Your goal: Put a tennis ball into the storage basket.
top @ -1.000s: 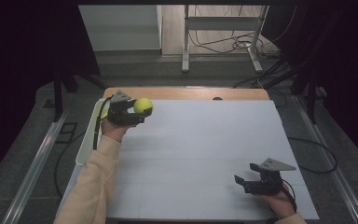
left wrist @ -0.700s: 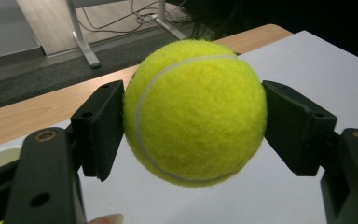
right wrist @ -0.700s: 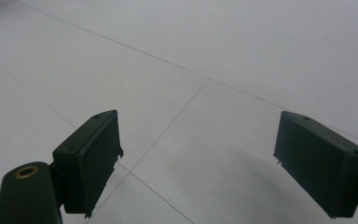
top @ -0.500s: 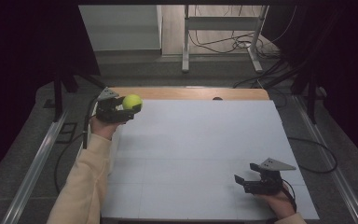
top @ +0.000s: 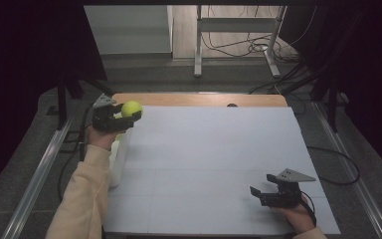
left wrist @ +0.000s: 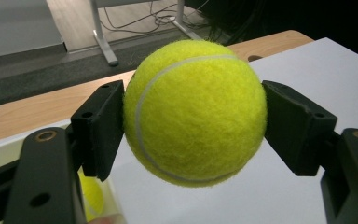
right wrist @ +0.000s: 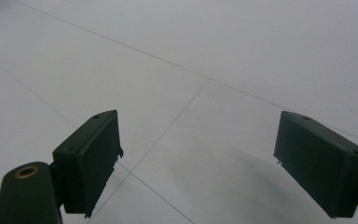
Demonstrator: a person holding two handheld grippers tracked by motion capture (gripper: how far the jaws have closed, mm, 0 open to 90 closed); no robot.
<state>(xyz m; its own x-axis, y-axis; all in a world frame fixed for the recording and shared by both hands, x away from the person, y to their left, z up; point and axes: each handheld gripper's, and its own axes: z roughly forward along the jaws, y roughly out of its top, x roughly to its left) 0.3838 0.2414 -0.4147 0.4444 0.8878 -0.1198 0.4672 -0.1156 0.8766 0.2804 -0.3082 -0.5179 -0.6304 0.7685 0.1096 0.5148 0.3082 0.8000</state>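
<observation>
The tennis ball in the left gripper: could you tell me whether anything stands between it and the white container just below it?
Nothing visible does. The tennis ball is clamped between the left gripper jaws above the table's left edge. The white container sits just beneath, open-topped, with another yellow ball already inside.

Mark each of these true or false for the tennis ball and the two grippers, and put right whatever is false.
1. The left gripper is clamped on the tennis ball. True.
2. The ball rests on the white table top. False: it is held off the surface, near the far left corner.
3. The right gripper has its jaws apart with nothing between them. True.
4. The right gripper holds a second ball. False: it holds nothing; another yellow ball lies in the pale container at the table's left edge.
5. The right gripper is at the near right of the table. True.
</observation>
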